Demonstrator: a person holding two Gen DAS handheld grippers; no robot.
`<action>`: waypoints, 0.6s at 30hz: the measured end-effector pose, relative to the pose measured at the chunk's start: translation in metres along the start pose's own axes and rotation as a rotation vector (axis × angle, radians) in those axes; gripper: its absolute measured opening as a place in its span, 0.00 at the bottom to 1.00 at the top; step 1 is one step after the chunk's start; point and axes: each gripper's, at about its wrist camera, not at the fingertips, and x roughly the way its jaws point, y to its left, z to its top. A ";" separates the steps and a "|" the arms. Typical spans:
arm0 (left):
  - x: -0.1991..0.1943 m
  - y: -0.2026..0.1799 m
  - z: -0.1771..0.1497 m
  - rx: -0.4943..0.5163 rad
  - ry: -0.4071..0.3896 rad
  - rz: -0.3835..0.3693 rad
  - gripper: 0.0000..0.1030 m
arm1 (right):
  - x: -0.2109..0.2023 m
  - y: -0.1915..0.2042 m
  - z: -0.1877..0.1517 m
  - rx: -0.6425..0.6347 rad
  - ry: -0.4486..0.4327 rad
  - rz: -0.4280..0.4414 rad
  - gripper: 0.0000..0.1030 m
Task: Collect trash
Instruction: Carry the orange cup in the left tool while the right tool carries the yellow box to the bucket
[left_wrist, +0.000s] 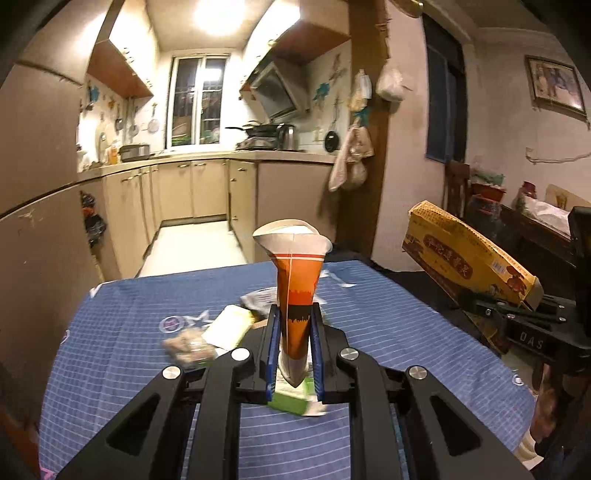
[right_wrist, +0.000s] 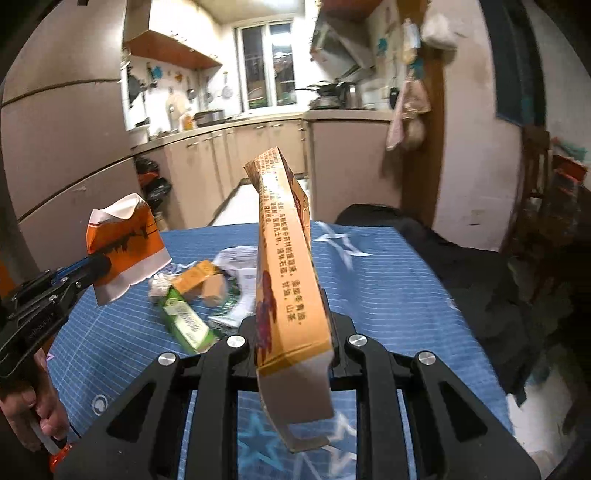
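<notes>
My left gripper (left_wrist: 295, 317) is shut on a crushed orange-and-white paper cup (left_wrist: 297, 280), held upright above the table. The right wrist view shows that cup (right_wrist: 125, 243) at the left in the left gripper (right_wrist: 99, 264). A flat yellow cardboard box (right_wrist: 284, 258) stands on edge in my right gripper (right_wrist: 291, 321), which is shut on it. From the left wrist, the box (left_wrist: 469, 254) and right gripper (left_wrist: 480, 302) hang off the table's right side. A green box (right_wrist: 186, 321), a yellow carton (right_wrist: 195, 275) and wrappers (right_wrist: 236, 258) lie on the blue cloth.
The table (right_wrist: 388, 295) has a blue checked cloth with stars. A dark bag or chair (right_wrist: 461, 266) sits past its right edge. A tall beige fridge (left_wrist: 40, 229) stands to the left. Behind is a kitchen with counters (left_wrist: 207, 184). A person's hand (right_wrist: 33, 406) grips the left handle.
</notes>
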 end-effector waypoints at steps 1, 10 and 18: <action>0.000 -0.007 0.001 0.005 -0.001 -0.010 0.16 | -0.004 -0.004 -0.001 0.003 -0.006 -0.009 0.18; -0.010 -0.094 0.009 0.051 -0.033 -0.126 0.16 | -0.057 -0.055 -0.021 0.046 -0.055 -0.115 0.18; -0.009 -0.194 0.007 0.123 -0.036 -0.250 0.16 | -0.099 -0.118 -0.045 0.118 -0.072 -0.227 0.18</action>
